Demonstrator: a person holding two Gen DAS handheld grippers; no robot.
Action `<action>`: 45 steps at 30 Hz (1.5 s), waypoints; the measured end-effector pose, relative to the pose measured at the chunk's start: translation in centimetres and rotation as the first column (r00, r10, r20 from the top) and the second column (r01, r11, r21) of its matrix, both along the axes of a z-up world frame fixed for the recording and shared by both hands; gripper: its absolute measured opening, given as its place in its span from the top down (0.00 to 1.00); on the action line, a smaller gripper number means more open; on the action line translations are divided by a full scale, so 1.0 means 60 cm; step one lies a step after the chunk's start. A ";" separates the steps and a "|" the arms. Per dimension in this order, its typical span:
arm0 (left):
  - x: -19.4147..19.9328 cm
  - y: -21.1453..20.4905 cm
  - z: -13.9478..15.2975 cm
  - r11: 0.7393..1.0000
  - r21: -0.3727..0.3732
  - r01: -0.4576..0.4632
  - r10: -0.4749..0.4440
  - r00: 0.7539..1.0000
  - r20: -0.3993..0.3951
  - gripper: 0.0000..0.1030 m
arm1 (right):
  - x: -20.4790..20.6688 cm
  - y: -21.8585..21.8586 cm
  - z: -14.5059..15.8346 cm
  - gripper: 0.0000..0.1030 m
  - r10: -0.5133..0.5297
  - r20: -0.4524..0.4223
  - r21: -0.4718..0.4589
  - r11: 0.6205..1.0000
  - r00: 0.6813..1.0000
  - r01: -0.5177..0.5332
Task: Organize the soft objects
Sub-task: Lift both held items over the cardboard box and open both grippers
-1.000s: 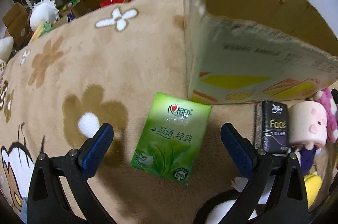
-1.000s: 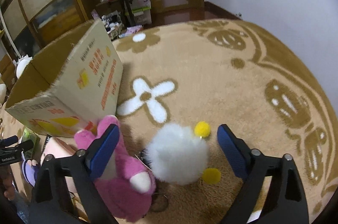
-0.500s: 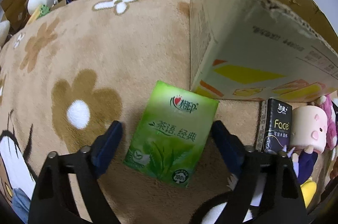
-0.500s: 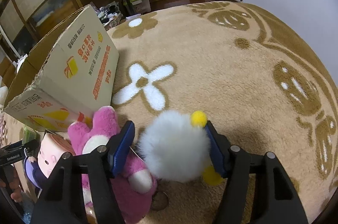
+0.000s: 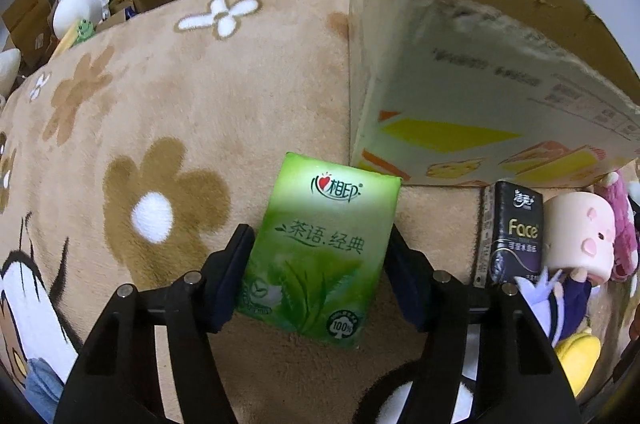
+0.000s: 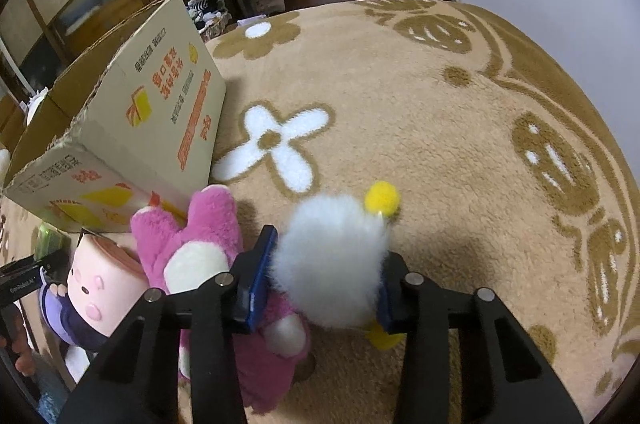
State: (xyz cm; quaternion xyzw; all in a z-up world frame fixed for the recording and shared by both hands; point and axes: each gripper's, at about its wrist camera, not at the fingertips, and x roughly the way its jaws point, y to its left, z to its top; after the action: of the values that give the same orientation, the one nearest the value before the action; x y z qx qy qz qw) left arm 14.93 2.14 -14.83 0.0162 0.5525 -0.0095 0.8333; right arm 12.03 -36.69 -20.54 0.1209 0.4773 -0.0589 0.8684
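On the flowered carpet (image 5: pixel 248 91), each hand-held gripper had only clamped its item, left (image 5: pixel 320 276) the tissue pack (image 5: pixel 320 252), right (image 6: pixel 324 280) the white fluffy toy (image 6: pixel 332 260), with the cardboard box (image 5: pixel 472 111) apparently unfilled.

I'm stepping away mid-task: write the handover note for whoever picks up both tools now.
Left tool: shut on the green rectangular tissue pack, which still touches the beige flower-patterned carpet.
Right tool: shut on the fluffy white pompom toy with yellow balls.
Open printed cardboard box stands just behind both.
On the carpet beside the box: black Face tissue pack, pink-faced doll, magenta plush toy.
Done: both grips made; I cannot see into the box.
Left: probably lift both into the box, then collect the other three.
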 end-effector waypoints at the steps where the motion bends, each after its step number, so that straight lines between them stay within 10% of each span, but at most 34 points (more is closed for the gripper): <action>1: -0.004 -0.002 0.006 1.000 0.002 0.001 -0.001 1.000 0.011 0.39 | -0.002 0.000 0.000 0.58 0.000 0.001 -0.002 1.000 1.000 0.000; 20: -0.107 -0.002 0.167 1.000 0.017 0.020 -0.024 0.938 0.345 0.39 | -0.080 0.033 0.142 0.67 0.051 0.265 -0.038 0.998 0.963 -0.042; 32: -0.139 -0.038 0.269 0.995 0.081 0.064 -0.097 0.851 0.516 0.39 | -0.124 0.113 0.285 0.67 0.193 0.505 -0.137 0.980 0.841 -0.143; 45: -0.064 -0.068 0.346 0.991 0.073 0.109 -0.131 0.789 0.601 0.39 | -0.049 0.179 0.349 0.67 0.311 0.567 -0.206 0.950 0.763 -0.235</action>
State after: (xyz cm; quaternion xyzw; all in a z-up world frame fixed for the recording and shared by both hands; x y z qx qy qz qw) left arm 11.09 -1.96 5.92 0.0678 0.2559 -0.0473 0.9632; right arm 9.09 -25.96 0.40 0.0090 0.1902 0.0797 0.9785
